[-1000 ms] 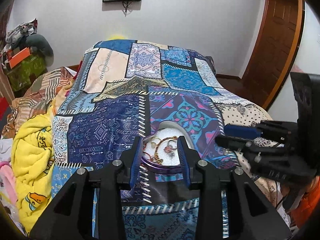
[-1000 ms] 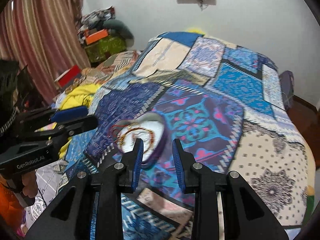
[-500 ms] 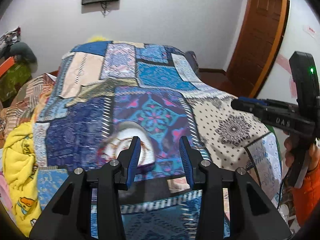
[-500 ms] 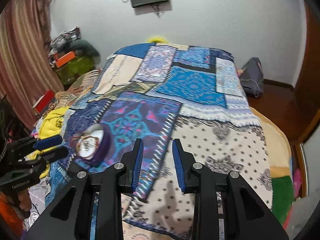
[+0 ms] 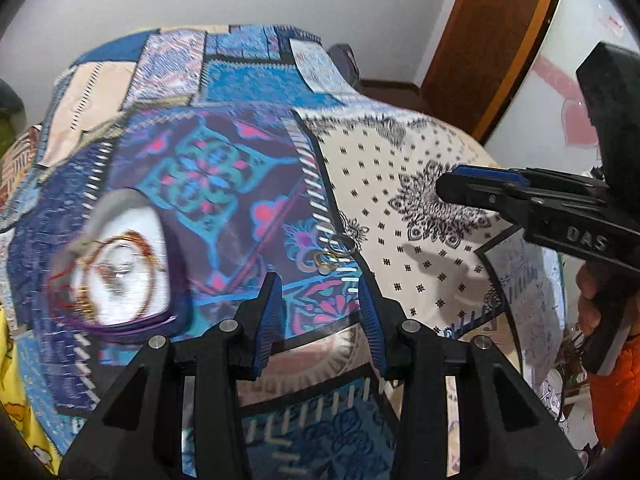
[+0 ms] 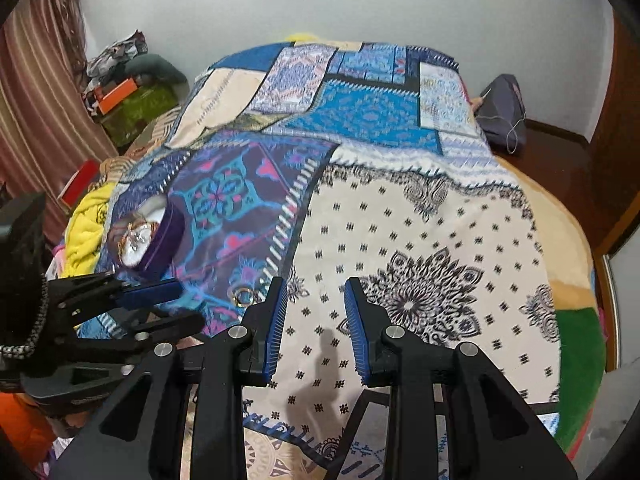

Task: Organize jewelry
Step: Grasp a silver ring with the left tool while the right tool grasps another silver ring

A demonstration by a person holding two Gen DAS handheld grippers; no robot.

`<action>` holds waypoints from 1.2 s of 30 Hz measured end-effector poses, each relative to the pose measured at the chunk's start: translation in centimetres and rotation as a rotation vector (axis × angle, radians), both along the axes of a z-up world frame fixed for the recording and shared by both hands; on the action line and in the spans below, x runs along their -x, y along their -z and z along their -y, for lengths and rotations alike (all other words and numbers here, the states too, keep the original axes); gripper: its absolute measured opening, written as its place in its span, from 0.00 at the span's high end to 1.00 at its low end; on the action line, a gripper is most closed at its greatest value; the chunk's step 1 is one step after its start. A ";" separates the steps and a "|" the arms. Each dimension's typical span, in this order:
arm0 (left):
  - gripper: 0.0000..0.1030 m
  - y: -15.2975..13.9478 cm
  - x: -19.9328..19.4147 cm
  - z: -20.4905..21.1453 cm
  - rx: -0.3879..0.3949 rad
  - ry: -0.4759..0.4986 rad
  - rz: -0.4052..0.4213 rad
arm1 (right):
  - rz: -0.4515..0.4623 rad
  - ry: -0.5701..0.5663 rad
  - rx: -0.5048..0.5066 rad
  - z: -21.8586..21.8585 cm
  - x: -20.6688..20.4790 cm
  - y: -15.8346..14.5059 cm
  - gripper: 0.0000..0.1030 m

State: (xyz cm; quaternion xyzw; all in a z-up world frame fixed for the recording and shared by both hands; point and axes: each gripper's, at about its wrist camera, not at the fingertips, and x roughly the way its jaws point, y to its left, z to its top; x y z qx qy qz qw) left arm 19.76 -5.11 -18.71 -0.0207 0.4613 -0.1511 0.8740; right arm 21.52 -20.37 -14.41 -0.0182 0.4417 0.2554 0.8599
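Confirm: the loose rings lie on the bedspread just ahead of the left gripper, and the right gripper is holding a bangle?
Not quite. The right gripper holds nothing: the right wrist view shows only bedspread between its open jaws. The rings do lie just ahead of the left gripper.

Only readable text: raised letters "DAS" on side of my right tongs [image 5: 476, 190], seen off to right of my left tongs [image 5: 320, 308]. Red marks on wall sign beyond them too small to read.
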 end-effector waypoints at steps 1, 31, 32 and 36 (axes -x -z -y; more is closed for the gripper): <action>0.66 0.4 -0.3 0.3 -0.001 0.006 -0.009 | -0.016 -0.009 -0.002 0.0 -0.1 0.5 0.74; 0.93 0.3 -0.8 -1.6 -0.011 -0.067 0.025 | -0.118 -0.109 0.014 -5.3 -1.4 5.2 0.74; 0.93 0.0 -0.7 -1.7 -0.012 -0.070 0.033 | -0.108 -0.106 0.018 -5.5 -1.3 5.3 0.74; 0.93 -0.9 -0.4 -2.4 0.001 -0.083 0.055 | -0.078 -0.099 0.032 -5.8 -1.1 5.4 0.76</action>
